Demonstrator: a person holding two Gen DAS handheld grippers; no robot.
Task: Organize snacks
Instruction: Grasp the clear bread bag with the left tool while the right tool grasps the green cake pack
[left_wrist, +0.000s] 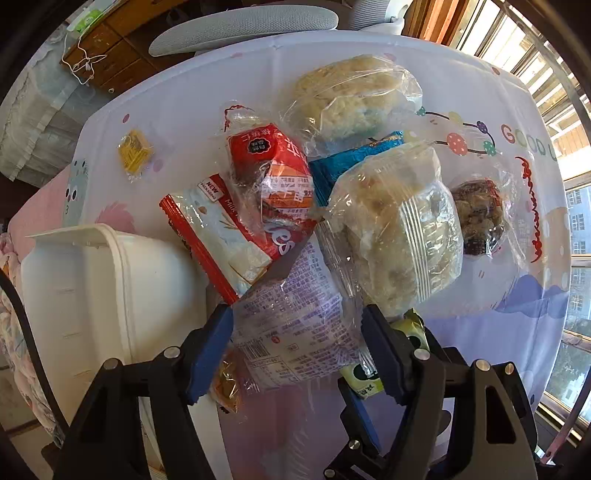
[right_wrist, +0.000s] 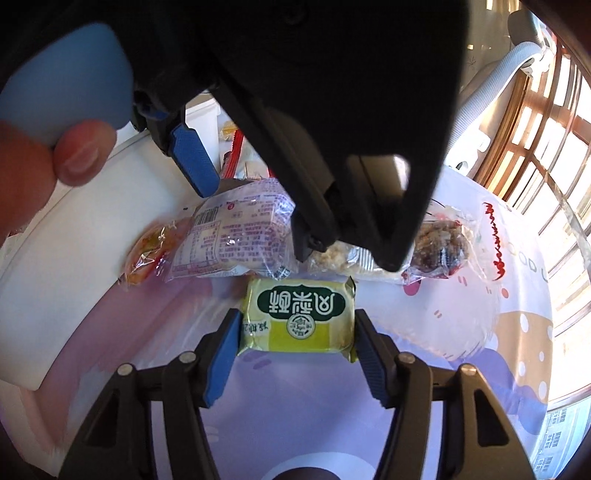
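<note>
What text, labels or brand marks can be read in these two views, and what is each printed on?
"NEW PACKAGING" and "Milk": red-and-white cracker pack.
"GOOD": printed tablecloth; the rest is cut off.
"风梨酥", upside down: yellow-green pastry pack between the right claw pads.
Purple fine print and a barcode: clear wrapper between the left claw pads; too small to read.
Chinese characters: red-orange pack; not legible.

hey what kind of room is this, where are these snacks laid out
Probably a room in a home, perhaps a bedroom: the snacks lie on a cartoon-print cloth, a grey chair stands behind it, and a barred window looks out on apartment buildings.
</note>
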